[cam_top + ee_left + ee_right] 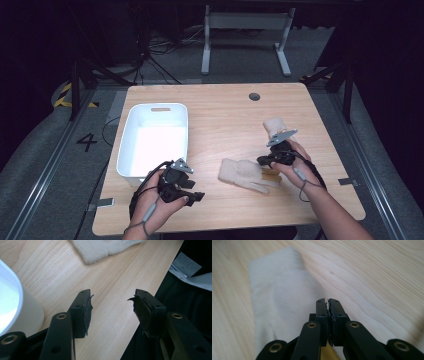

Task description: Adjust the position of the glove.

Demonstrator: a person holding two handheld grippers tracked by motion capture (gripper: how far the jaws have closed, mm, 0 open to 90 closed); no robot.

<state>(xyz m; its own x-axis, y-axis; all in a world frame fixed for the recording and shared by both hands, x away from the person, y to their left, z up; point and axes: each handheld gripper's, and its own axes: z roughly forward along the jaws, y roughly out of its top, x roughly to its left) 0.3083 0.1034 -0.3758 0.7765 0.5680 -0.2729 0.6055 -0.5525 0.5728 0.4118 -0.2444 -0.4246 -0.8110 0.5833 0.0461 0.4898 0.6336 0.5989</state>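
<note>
Two cream gloves lie right of the bin (131,131): the nearer glove (243,173) sits just beside my right gripper (264,161) — jaws pressed together, whether on cloth I cannot tell — while my left gripper (197,196), jaws spread, is farther off.

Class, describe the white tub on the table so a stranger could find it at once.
Start at the wooden table and look to its left side. There sits the white tub, a deep rectangular bin with rounded corners and a handle slot in its far wall. Unlike the soft beige cloths to its right, it is rigid.
</note>
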